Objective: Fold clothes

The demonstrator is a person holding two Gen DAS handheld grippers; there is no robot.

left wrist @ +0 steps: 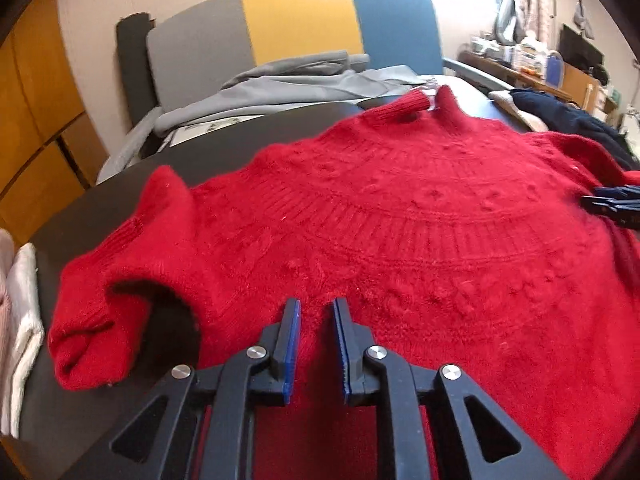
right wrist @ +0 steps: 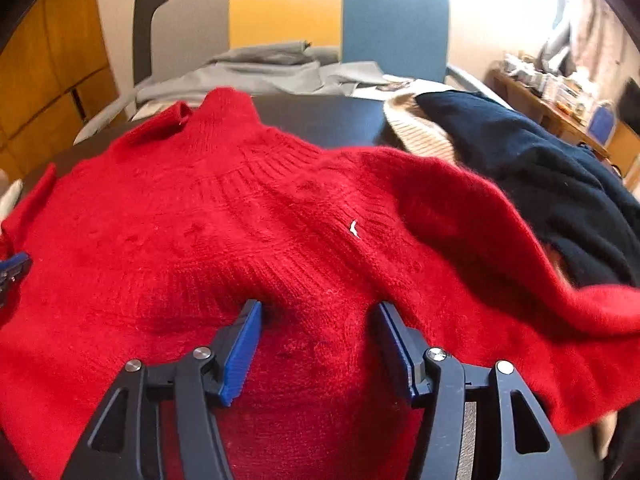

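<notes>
A fuzzy red knit sweater [left wrist: 400, 220] lies spread on a dark table [left wrist: 224, 152], collar toward the far edge; it also fills the right wrist view [right wrist: 240, 220]. Its left sleeve [left wrist: 92, 320] is bent back at the table's left side. Its right sleeve [right wrist: 500, 240] drapes over a dark garment. My left gripper [left wrist: 317, 308] sits low over the sweater's body, jaws a narrow gap apart with red knit between them. My right gripper [right wrist: 318, 312] is open wide, resting on the knit; its tips show in the left wrist view [left wrist: 608, 204].
A navy garment [right wrist: 540, 176] and a cream knit [right wrist: 420, 136] lie at the table's right. Pale folded cloth [left wrist: 20, 320] lies at the left edge. Behind the table stands a grey, yellow and blue chair [left wrist: 296, 20] with grey clothing [left wrist: 300, 84] on it.
</notes>
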